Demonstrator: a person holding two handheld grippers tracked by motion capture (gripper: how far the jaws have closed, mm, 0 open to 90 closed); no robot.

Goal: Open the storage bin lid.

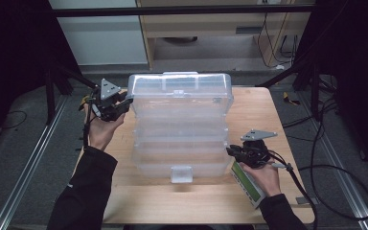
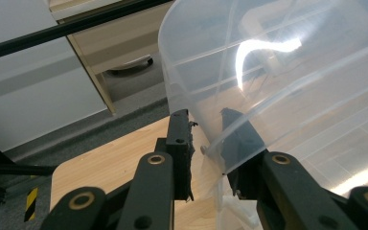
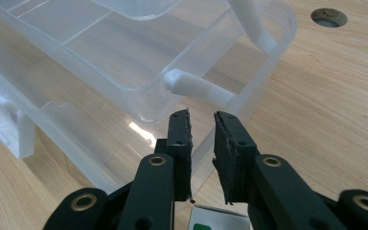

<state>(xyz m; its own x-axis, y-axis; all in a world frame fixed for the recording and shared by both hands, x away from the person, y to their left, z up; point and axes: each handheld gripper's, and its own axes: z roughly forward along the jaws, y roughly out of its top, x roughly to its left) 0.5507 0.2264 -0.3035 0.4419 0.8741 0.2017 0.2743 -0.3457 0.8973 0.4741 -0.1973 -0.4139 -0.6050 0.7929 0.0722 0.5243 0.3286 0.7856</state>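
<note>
Clear plastic tiered organizer box (image 1: pixel 179 127) sits mid-tabletop (image 1: pixel 278 124), long axis left-right. Left hand-held gripper (image 1: pixel 124 101) clamps raised lid's far-left corner. Right hand-held gripper (image 1: pixel 230 151), jaws narrowly apart and empty, waits just right of box's near-right corner.

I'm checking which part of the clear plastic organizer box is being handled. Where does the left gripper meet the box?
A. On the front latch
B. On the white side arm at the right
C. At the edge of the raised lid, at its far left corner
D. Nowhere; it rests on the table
C: the left gripper has the edge of the raised lid between its jaws, at the far left corner of the organizer box.
</note>
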